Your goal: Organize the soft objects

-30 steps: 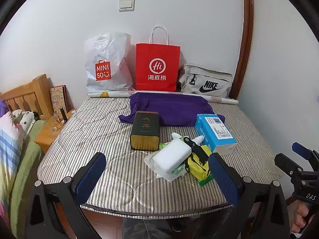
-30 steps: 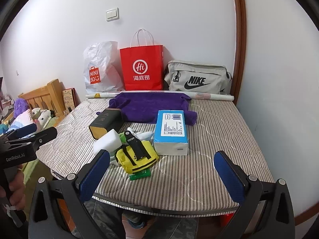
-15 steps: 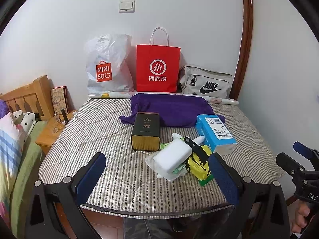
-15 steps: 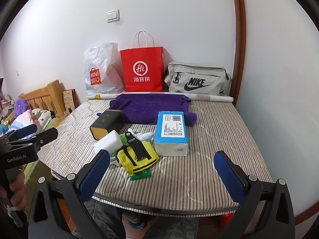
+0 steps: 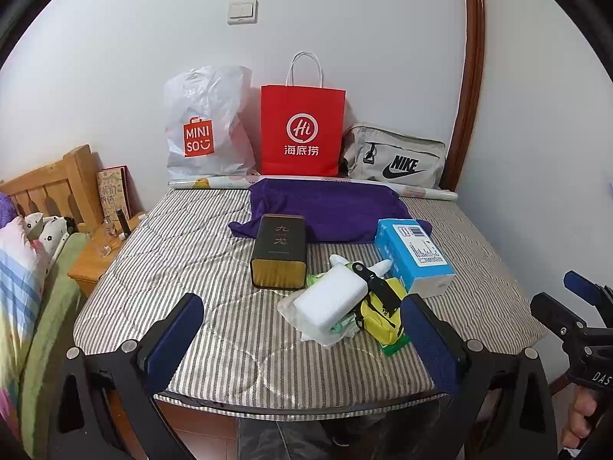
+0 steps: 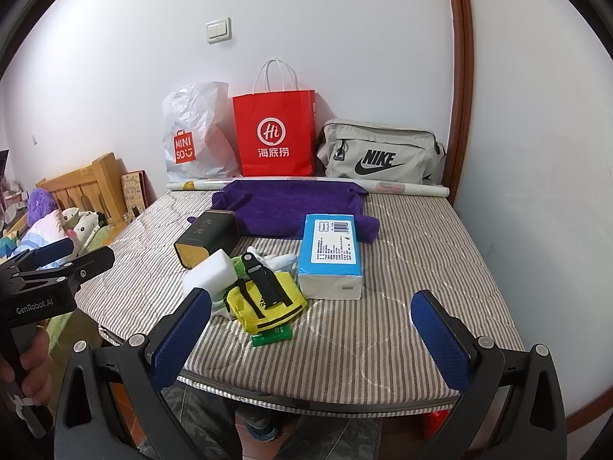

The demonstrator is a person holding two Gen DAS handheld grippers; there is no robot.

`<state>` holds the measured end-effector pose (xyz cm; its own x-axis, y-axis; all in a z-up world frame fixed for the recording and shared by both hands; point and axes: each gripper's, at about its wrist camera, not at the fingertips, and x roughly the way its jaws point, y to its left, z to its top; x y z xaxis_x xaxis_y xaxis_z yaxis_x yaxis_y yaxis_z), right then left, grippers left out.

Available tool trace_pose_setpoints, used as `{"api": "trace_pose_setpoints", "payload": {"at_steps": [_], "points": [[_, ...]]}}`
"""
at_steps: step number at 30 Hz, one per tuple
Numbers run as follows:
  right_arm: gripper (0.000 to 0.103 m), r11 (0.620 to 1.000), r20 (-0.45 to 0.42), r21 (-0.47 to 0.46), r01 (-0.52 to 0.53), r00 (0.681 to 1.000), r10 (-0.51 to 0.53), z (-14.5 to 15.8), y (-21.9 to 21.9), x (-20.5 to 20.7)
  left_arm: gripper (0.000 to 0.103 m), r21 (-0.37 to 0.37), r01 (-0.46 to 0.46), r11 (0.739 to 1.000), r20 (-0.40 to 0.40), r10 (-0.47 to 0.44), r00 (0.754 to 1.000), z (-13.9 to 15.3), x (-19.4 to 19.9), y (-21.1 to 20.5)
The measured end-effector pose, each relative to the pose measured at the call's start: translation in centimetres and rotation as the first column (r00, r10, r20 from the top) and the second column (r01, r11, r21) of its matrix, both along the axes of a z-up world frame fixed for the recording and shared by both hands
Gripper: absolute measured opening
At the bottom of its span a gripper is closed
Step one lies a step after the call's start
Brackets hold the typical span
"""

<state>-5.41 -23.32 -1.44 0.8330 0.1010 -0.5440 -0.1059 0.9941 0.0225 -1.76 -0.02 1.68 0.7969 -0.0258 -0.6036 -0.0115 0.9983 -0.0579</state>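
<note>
Both grippers, left gripper (image 5: pixel 302 333) and right gripper (image 6: pixel 310 329), hang wide open, holding nothing. The white foam block (image 5: pixel 331 301) sits just in front of the dark rectangular tin (image 5: pixel 279 251), touching the small yellow fabric pouch (image 5: pixel 379 316).

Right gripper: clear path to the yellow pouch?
Probably yes. The right gripper is open and empty, and the yellow pouch lies just ahead at the near edge of the pile, its near side uncovered. The white block touches its far-left side.

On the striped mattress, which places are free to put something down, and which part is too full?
Free: the left side of the striped mattress, left of the dark box; the right side, between the blue tissue pack and the wall; the near edge strip in front of the yellow pouch. Crowded: the centre, where white block, pouch, box and pack cluster, and the purple towel behind.
</note>
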Motion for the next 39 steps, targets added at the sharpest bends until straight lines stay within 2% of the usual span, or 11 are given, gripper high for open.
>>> {"api": "trace_pose_setpoints", "payload": {"at_steps": [32, 39], "points": [[0.103, 1.0, 0.006, 0.004, -0.007, 1.0, 0.007, 0.2, 0.2, -0.2, 0.103, 0.008, 0.007, 1.0, 0.003, -0.007, 1.0, -0.6, -0.4, -0.6], [0.103, 1.0, 0.008, 0.011, -0.018, 1.0, 0.018, -0.1, -0.1, 0.2, 0.103, 0.022, 0.014, 1.0, -0.018, -0.013, 1.0, -1.3, 0.7, -0.7]]}}
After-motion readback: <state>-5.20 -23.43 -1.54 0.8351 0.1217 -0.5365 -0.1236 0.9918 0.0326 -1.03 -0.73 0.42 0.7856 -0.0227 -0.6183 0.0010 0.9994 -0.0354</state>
